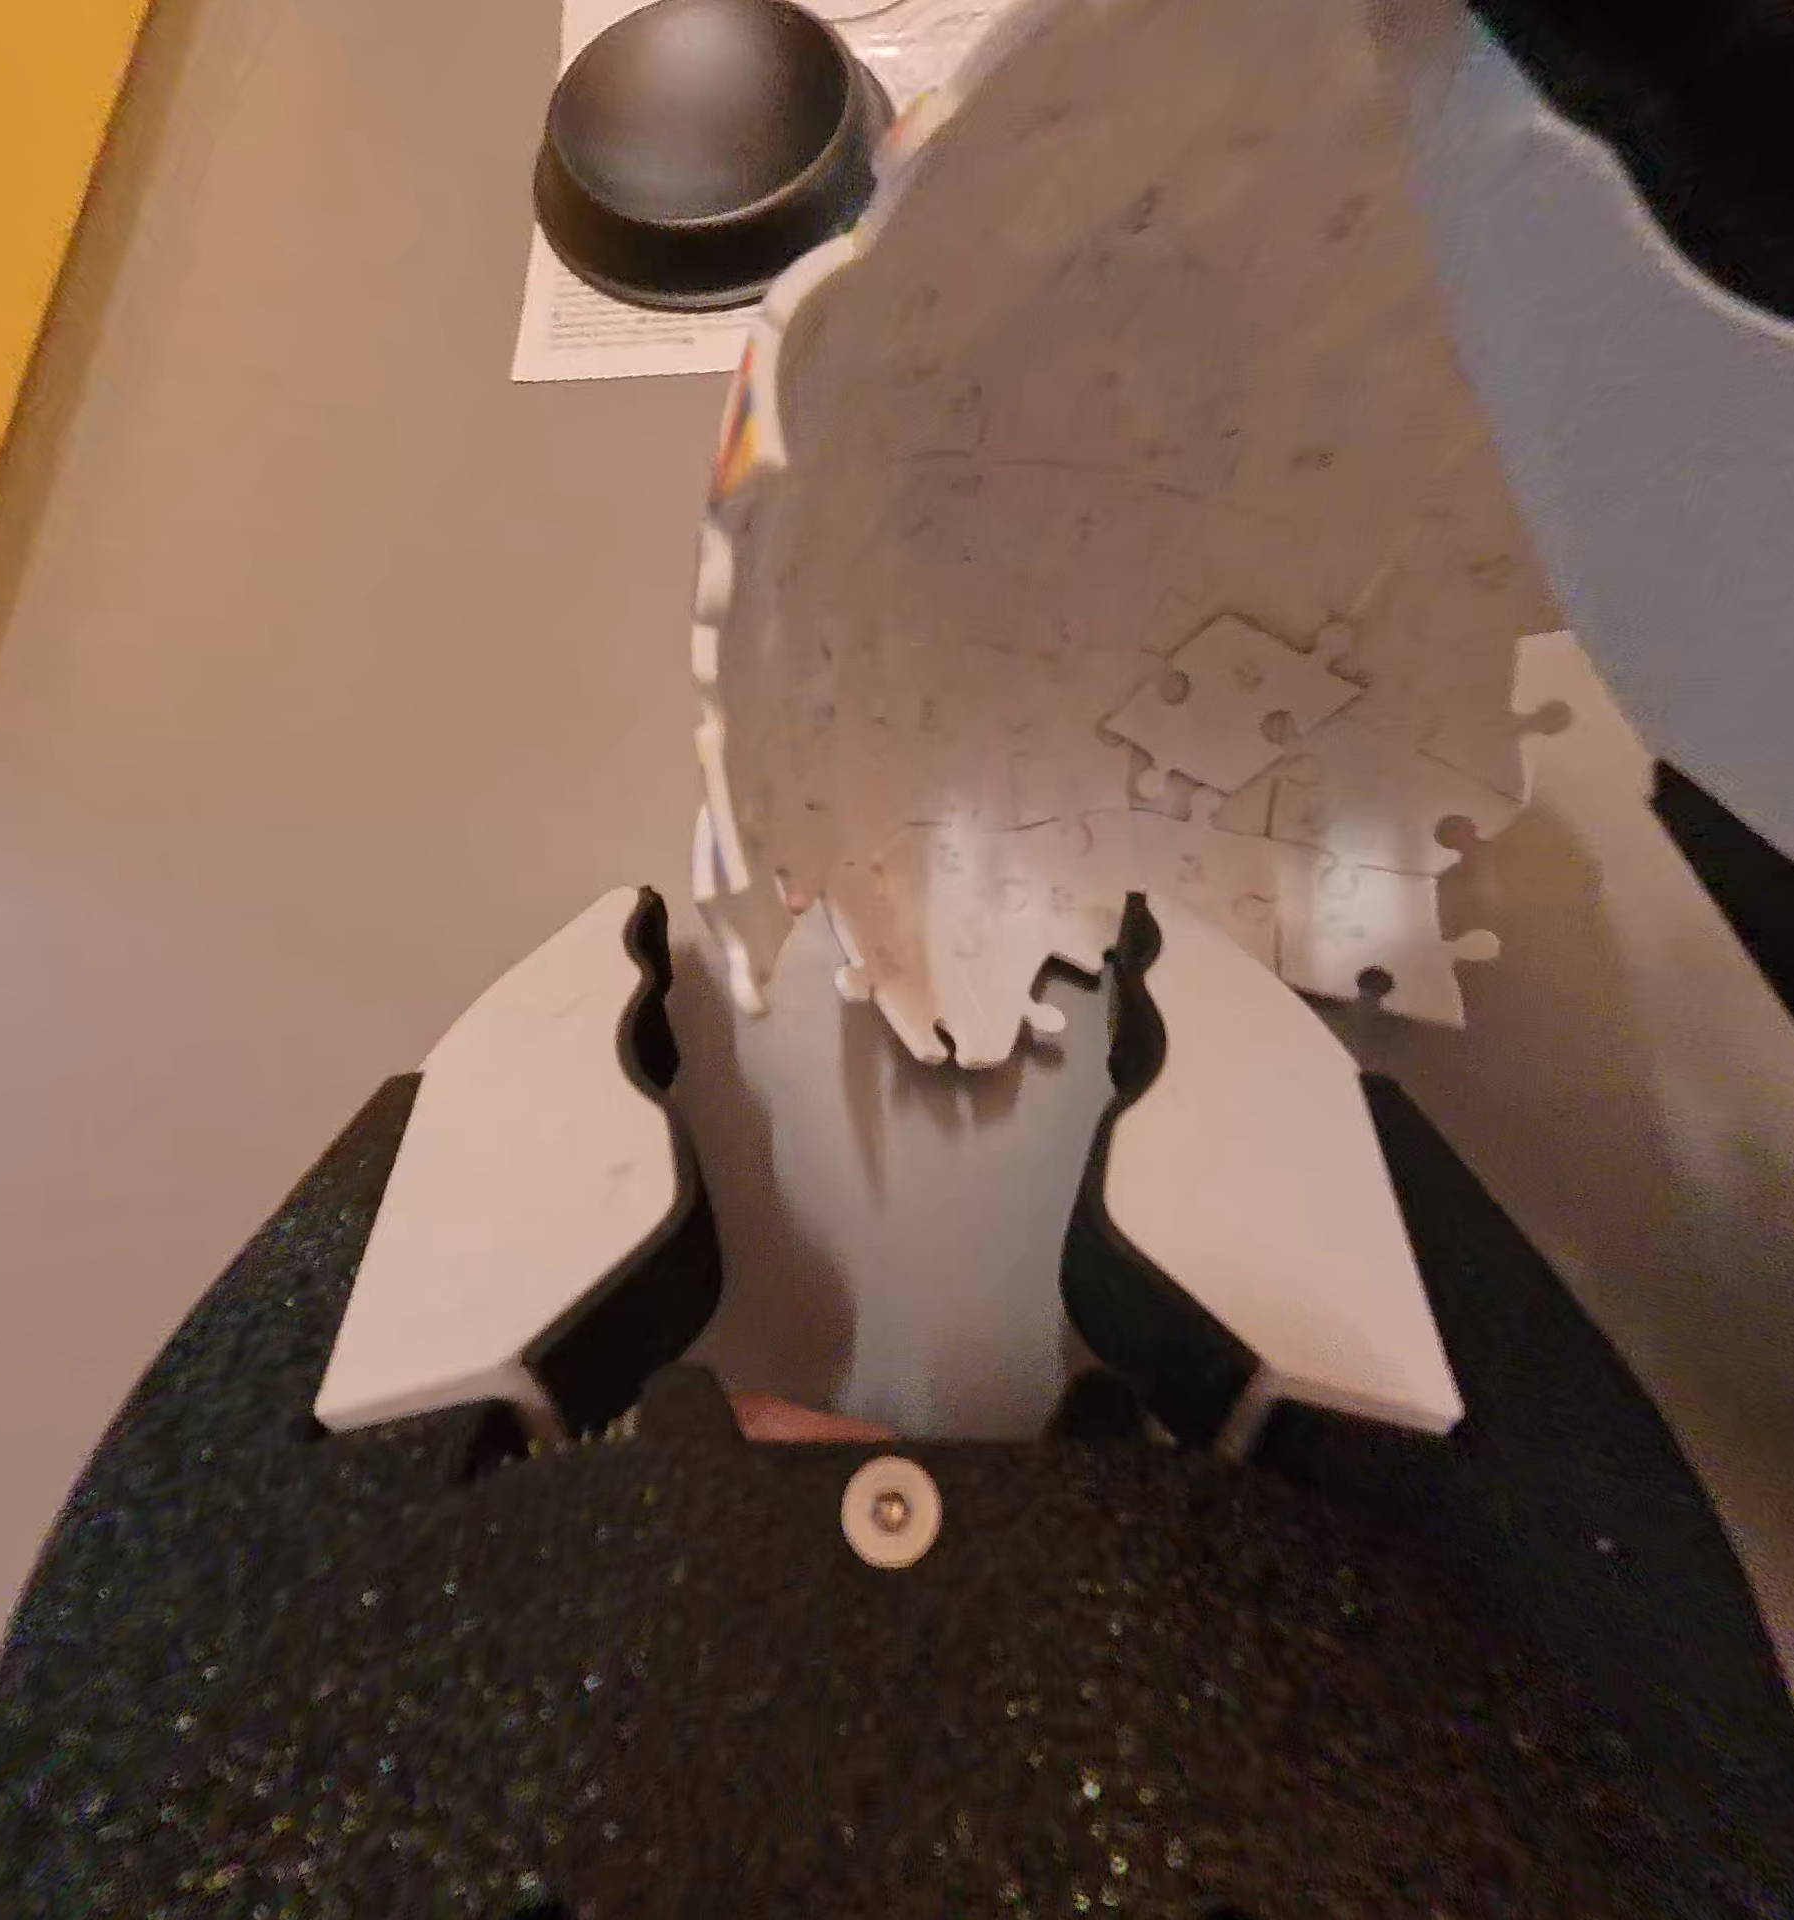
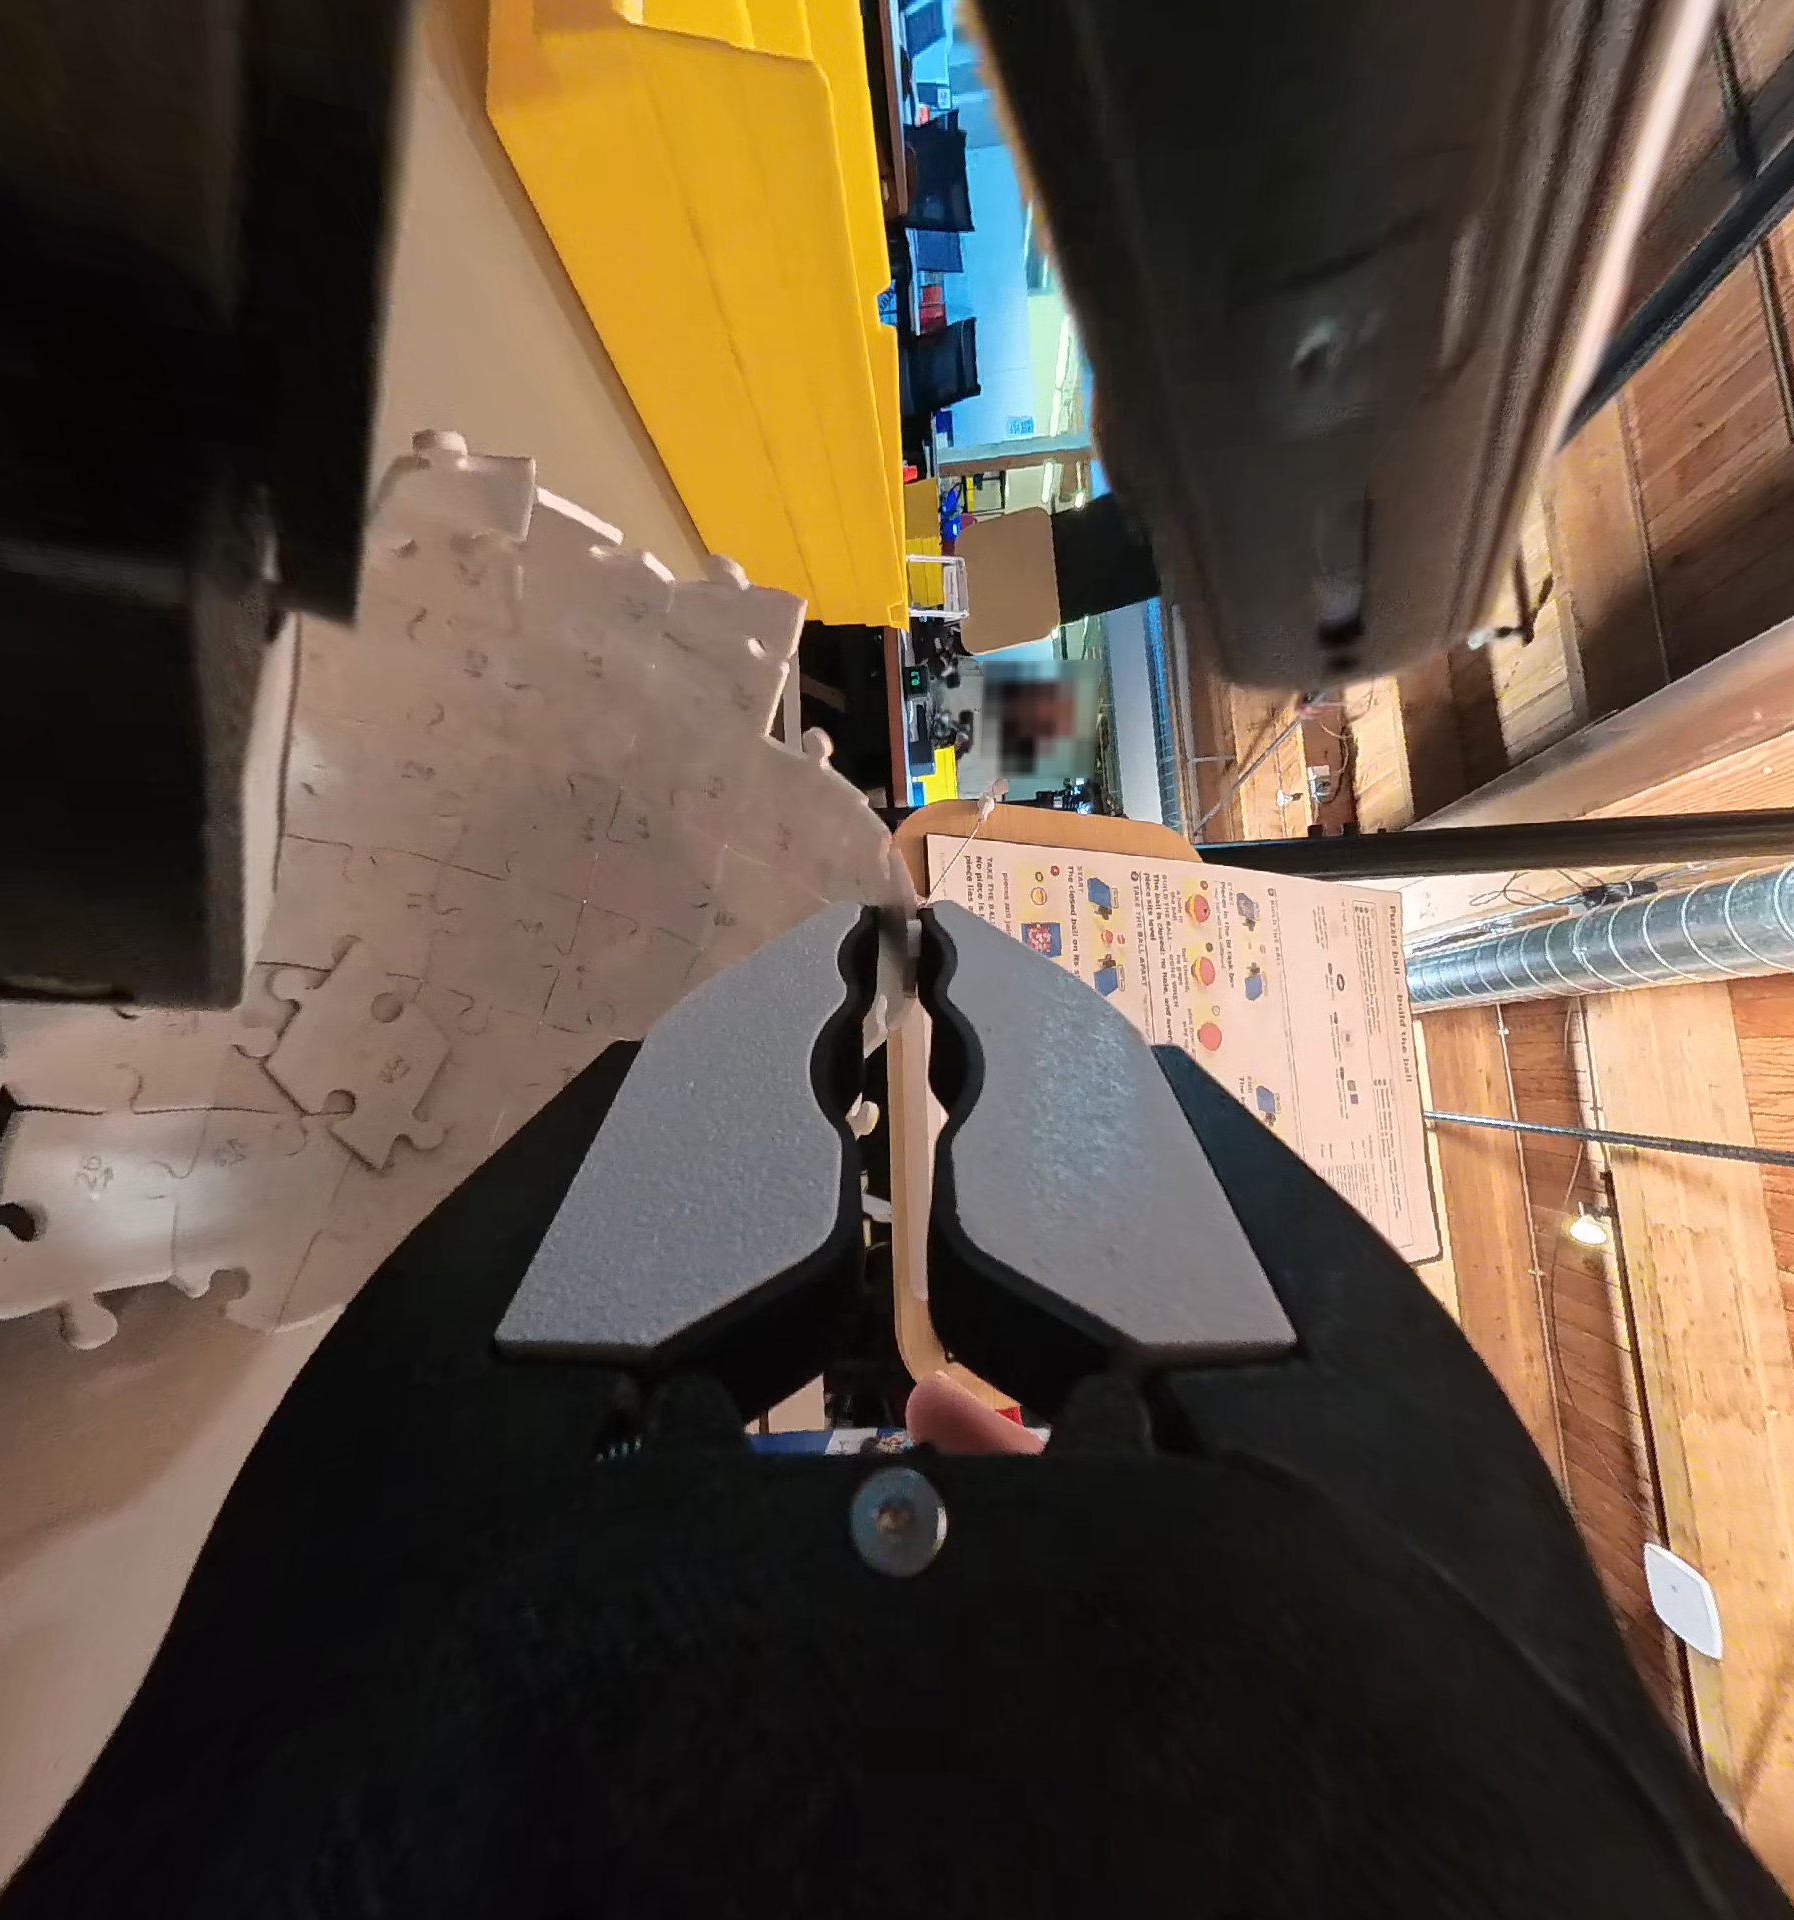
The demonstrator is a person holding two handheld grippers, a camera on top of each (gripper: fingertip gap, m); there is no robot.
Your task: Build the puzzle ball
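The partly built puzzle ball (image 1: 1059, 499) is a curved shell of joined pieces, and I see its white inner side. A loose piece (image 1: 1236, 696) lies askew inside it. My left gripper (image 1: 893, 914) is open, and the shell's jagged lower rim hangs between its fingertips. In the right wrist view my right gripper (image 2: 898, 935) is shut on the rim of the shell (image 2: 519, 831). The loose piece (image 2: 353, 1049) shows there too. The right gripper (image 1: 1651, 395) fills the upper right of the left wrist view.
A black round stand (image 1: 706, 156) sits on a white printed sheet (image 1: 612, 332) on the beige table (image 1: 301, 727). Yellow bins (image 2: 727, 291) stand behind. A wooden board with an instruction sheet (image 2: 1277, 1039) is beyond the right gripper. A dark bulk (image 2: 93, 623) at the left edge hides part of the shell. My left gripper is the nearer one to the loose piece (image 2: 353, 1049): about 4 centimetres, against 10 centimetres. Look for it in the left wrist view (image 1: 1218, 709) too.
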